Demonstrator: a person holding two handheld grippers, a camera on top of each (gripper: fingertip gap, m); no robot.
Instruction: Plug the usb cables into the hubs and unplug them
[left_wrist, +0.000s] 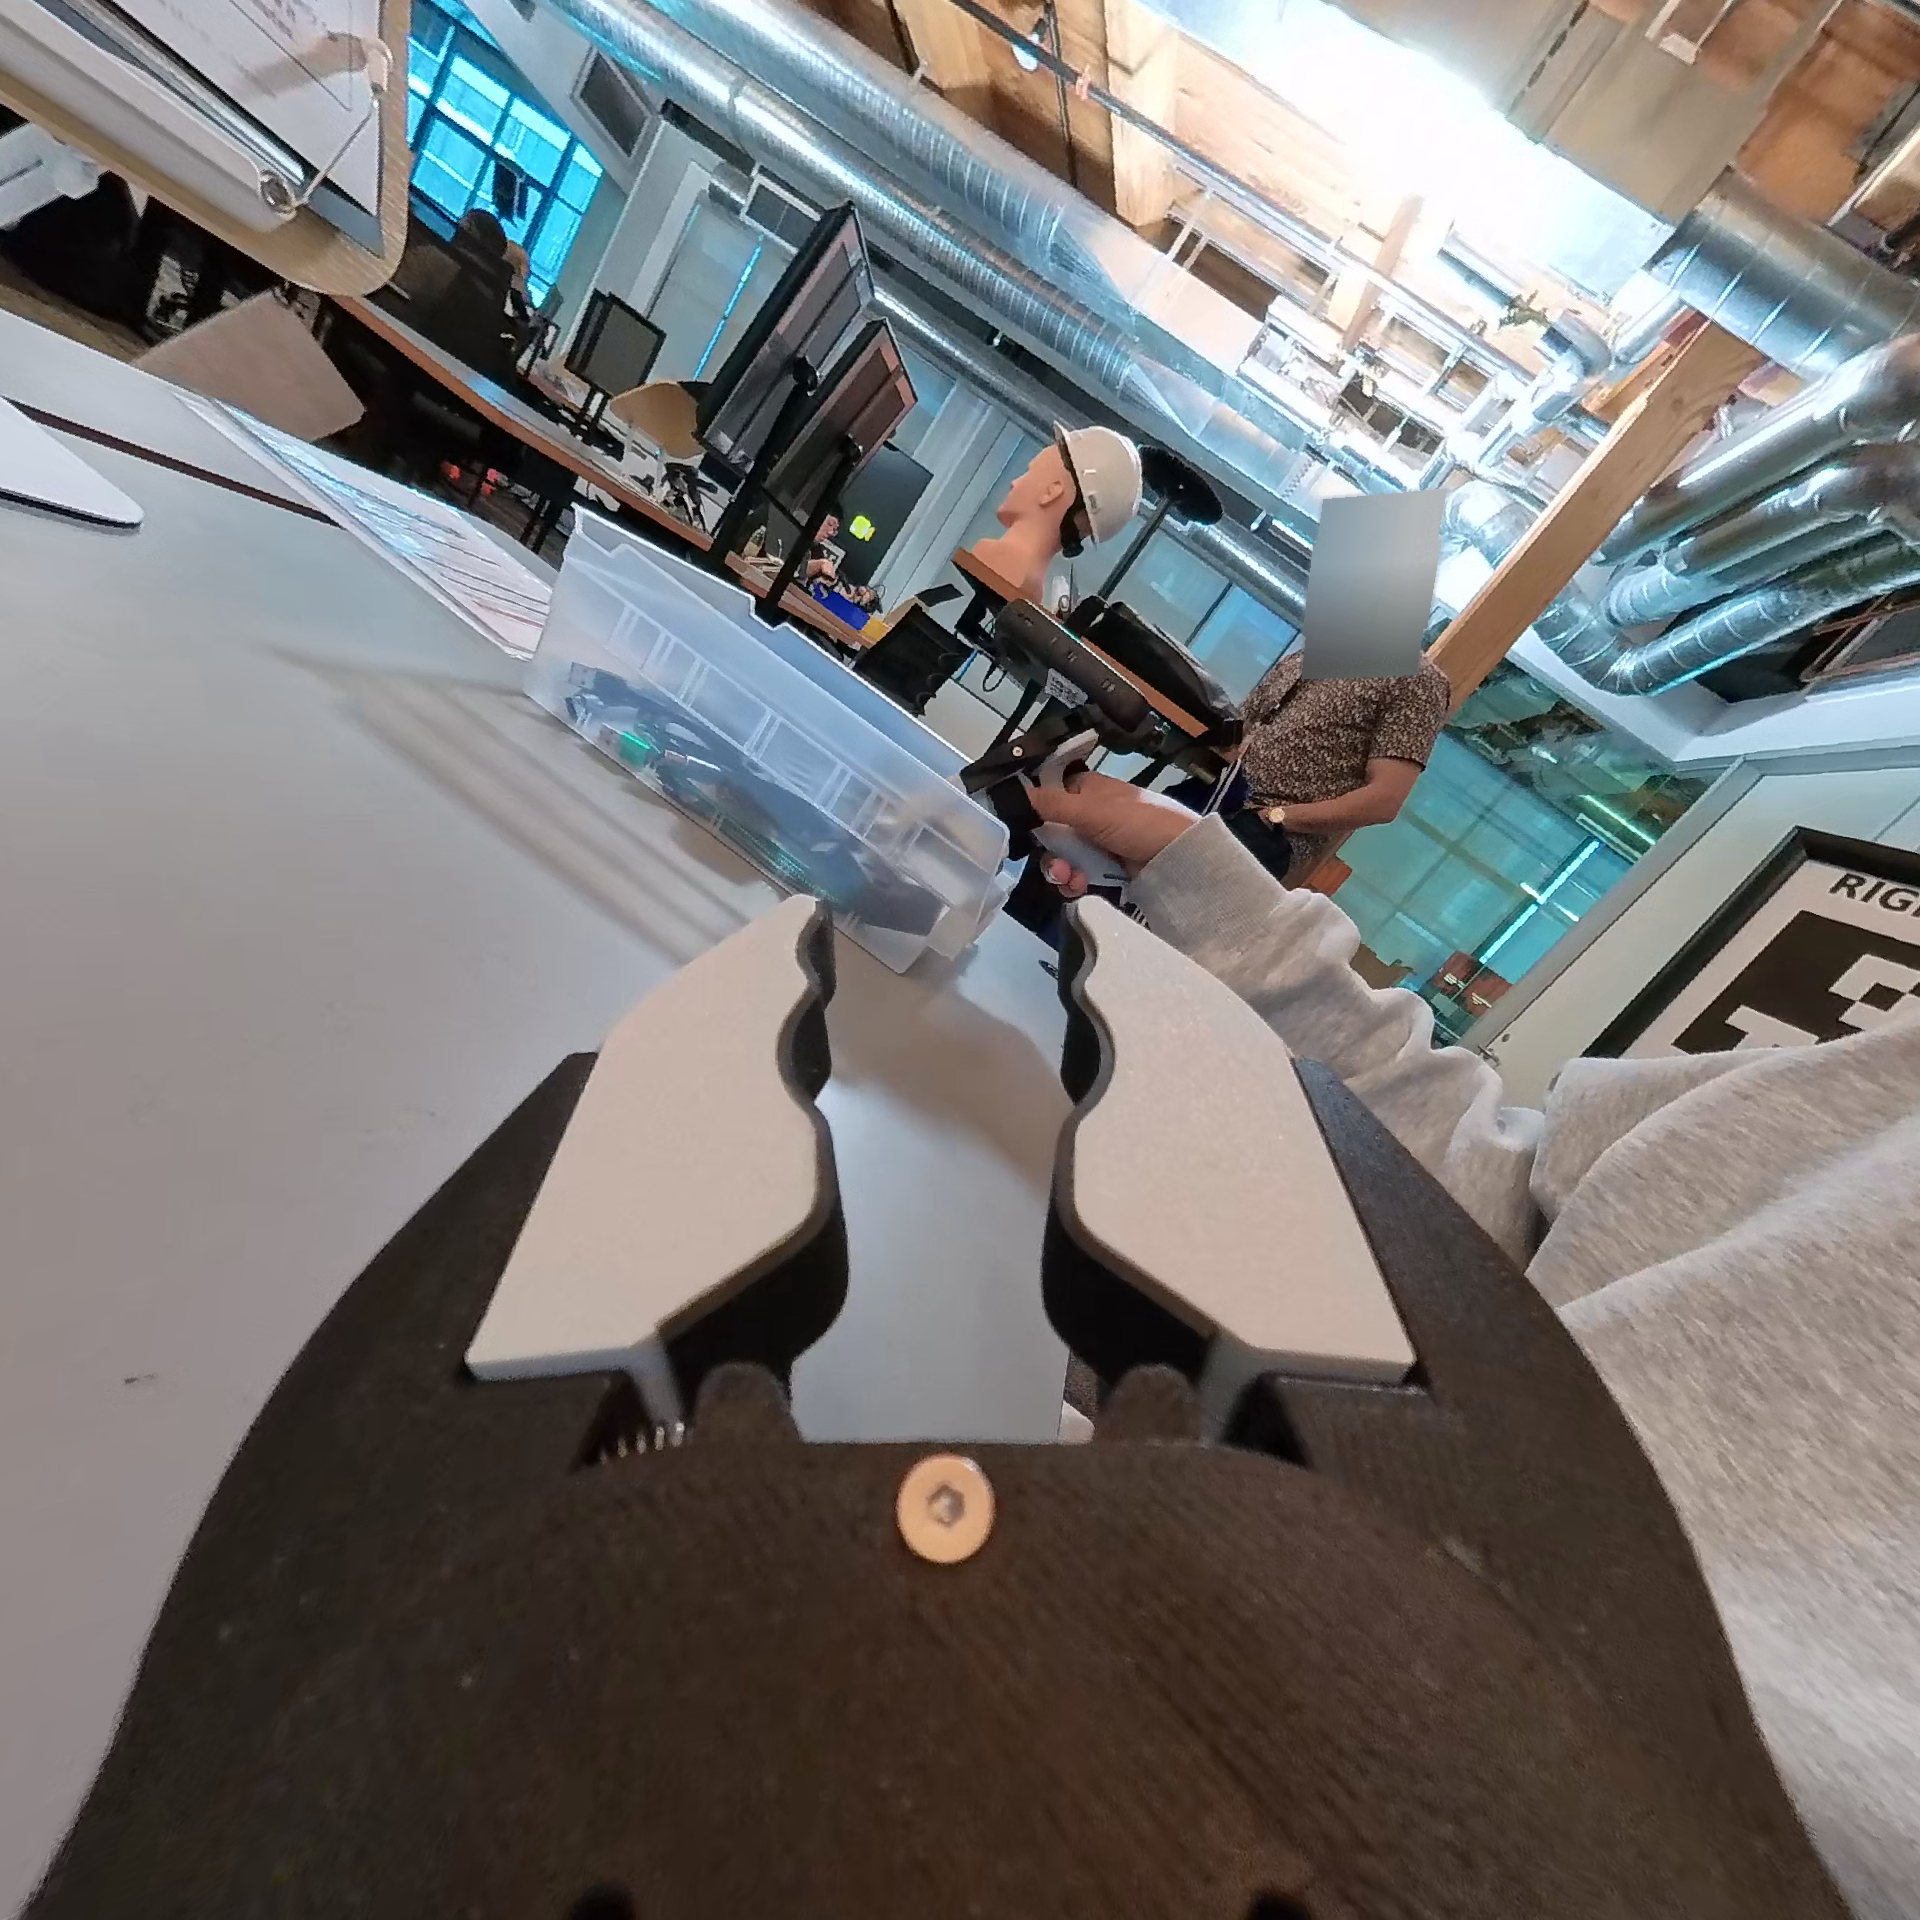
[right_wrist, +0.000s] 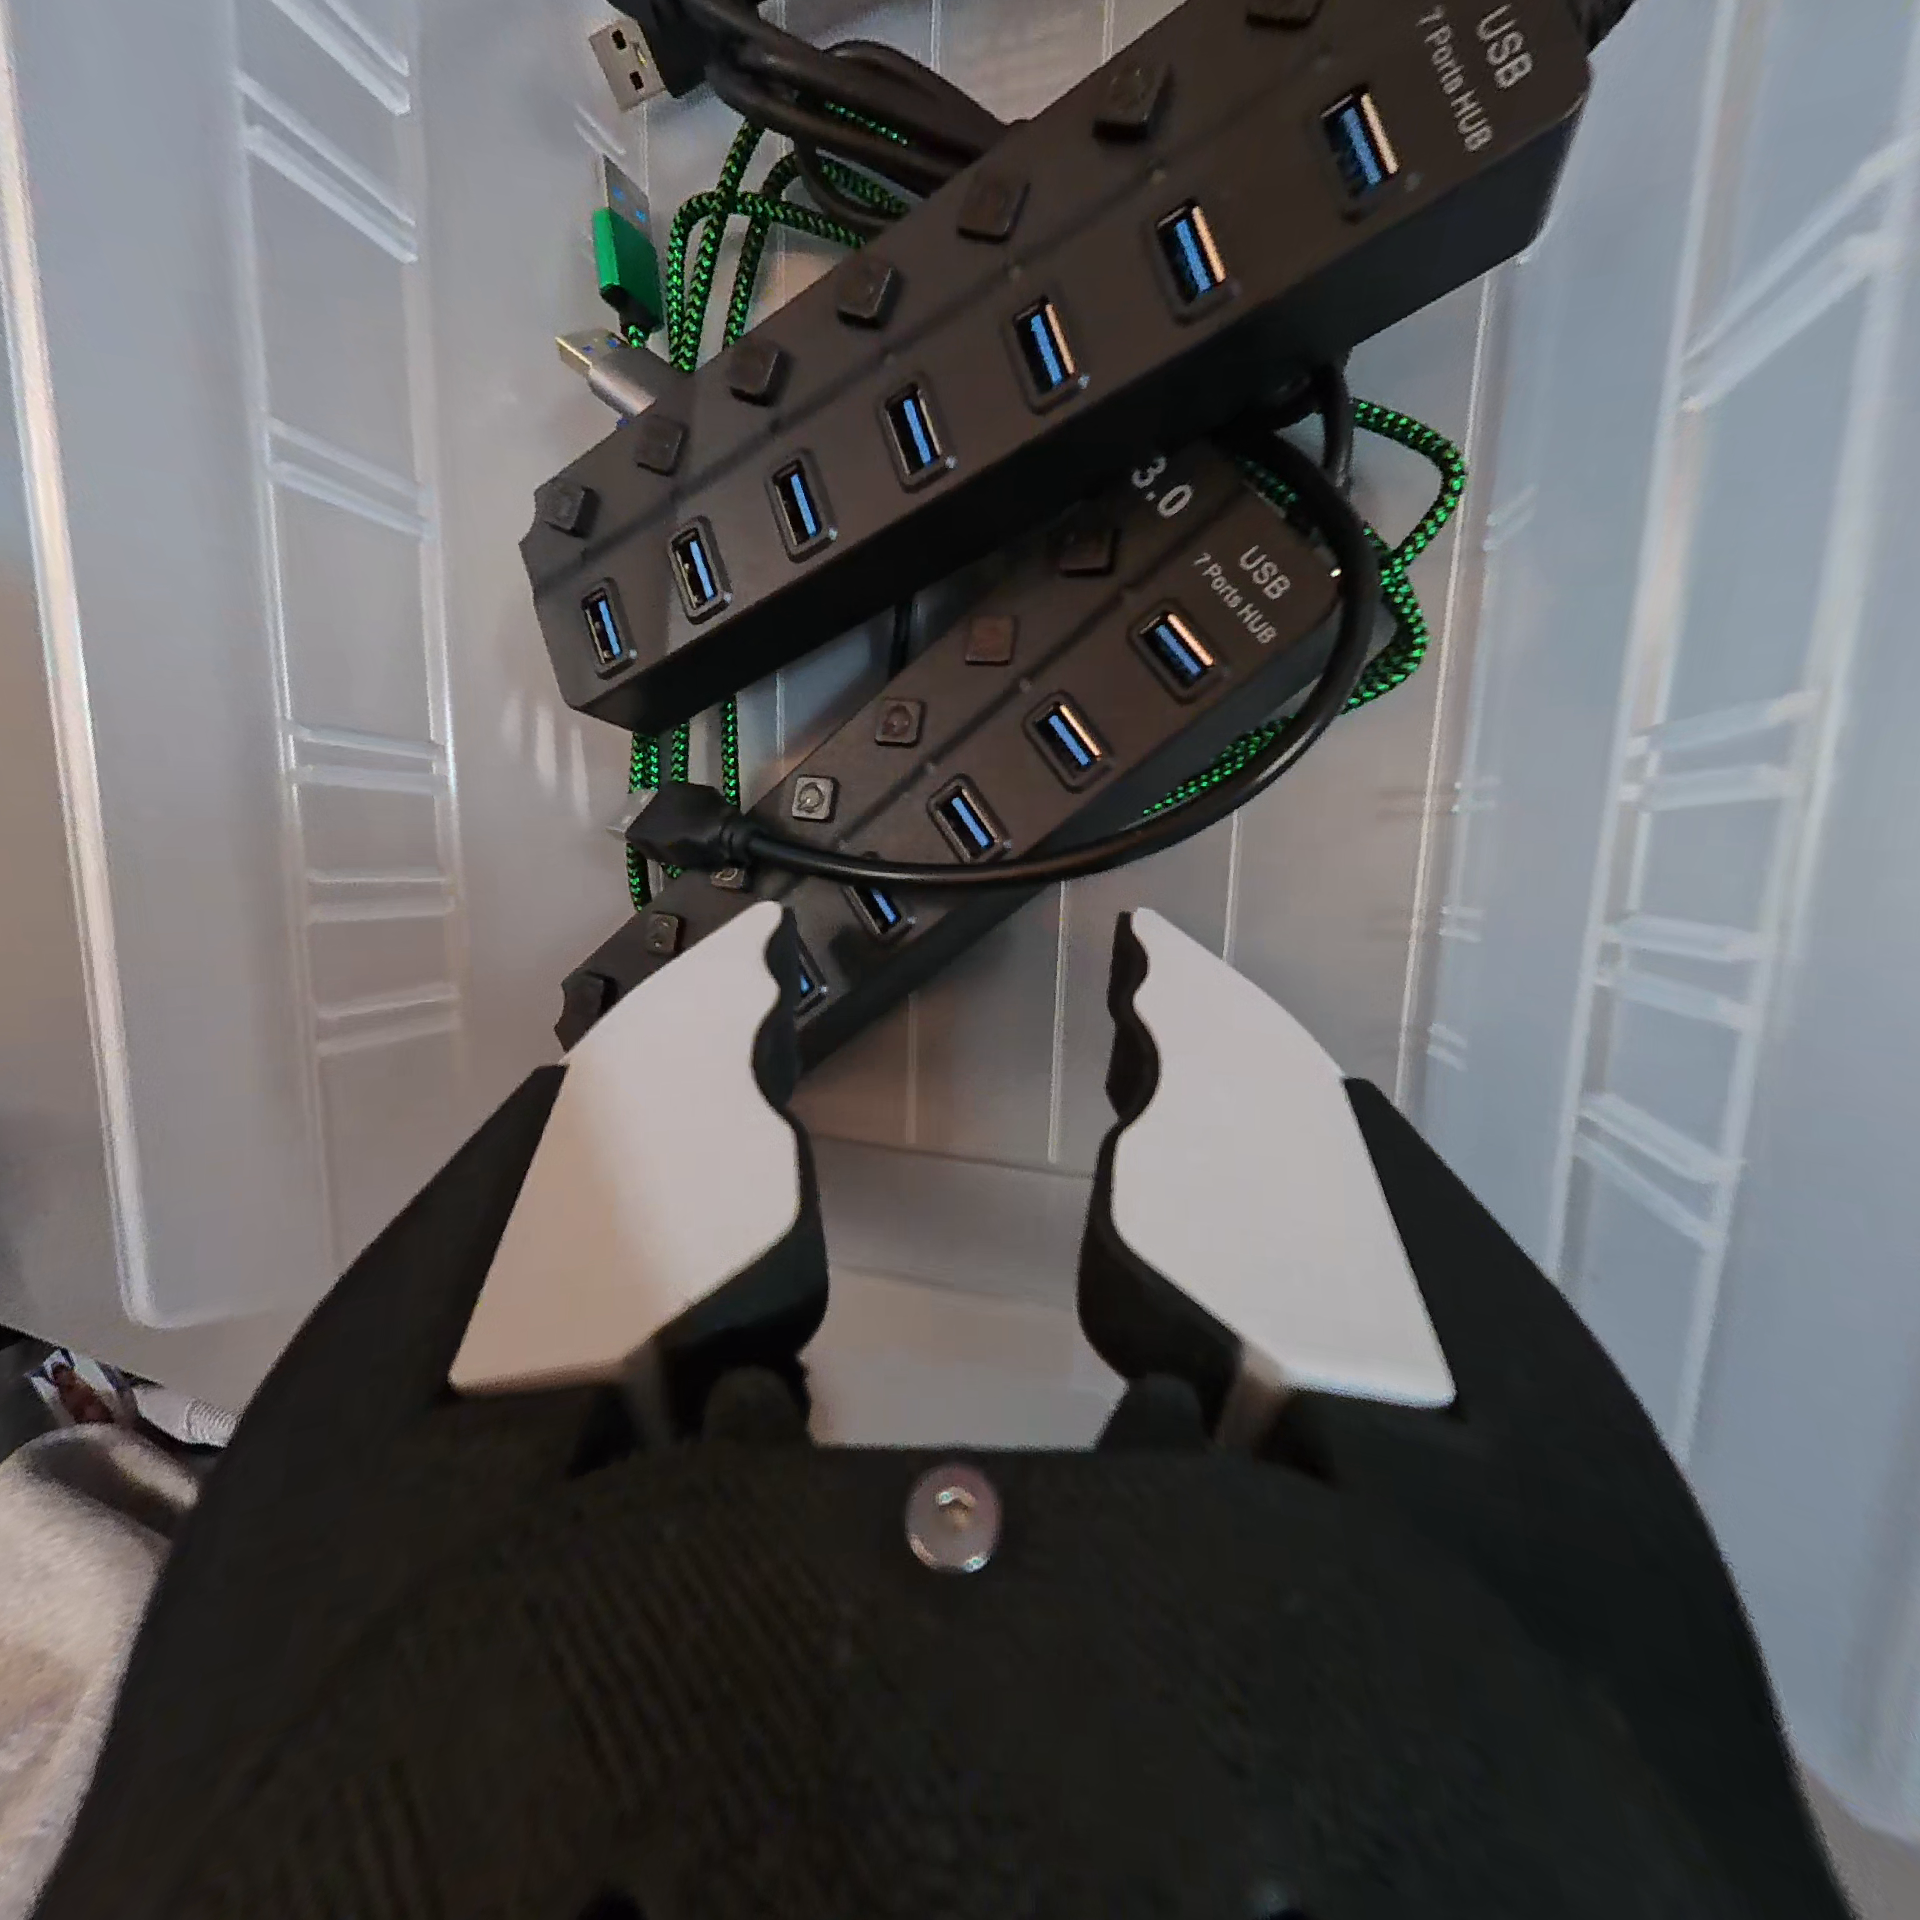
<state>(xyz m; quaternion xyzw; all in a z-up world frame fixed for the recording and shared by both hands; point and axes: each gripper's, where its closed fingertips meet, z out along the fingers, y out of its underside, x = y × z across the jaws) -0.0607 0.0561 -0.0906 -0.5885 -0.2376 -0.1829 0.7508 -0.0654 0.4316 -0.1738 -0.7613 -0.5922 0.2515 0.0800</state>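
In the right wrist view two black USB hubs lie crossed inside a clear plastic bin (right_wrist: 343, 623). The upper hub (right_wrist: 1039, 364) rests over the lower hub (right_wrist: 1039, 748). Green braided cables (right_wrist: 717, 239) and a black cable (right_wrist: 1195, 831) tangle around them, with loose plugs at the upper left. My right gripper (right_wrist: 951, 935) is open and empty, just above the lower hub's near end. My left gripper (left_wrist: 940, 925) is open and empty, low over the grey table (left_wrist: 260, 831), pointing at the bin (left_wrist: 748, 727). The right gripper (left_wrist: 1049, 727) shows there, held by a hand over the bin.
A grey sleeve (left_wrist: 1455, 1143) crosses the right of the left wrist view. A flat paper sheet (left_wrist: 416, 551) and a white flat object (left_wrist: 52, 478) lie on the table's far left. A person (left_wrist: 1340, 727), a mannequin head with a hard hat (left_wrist: 1081, 488) and monitors stand beyond. My right fingertips sit around 40 cm from my left ones.
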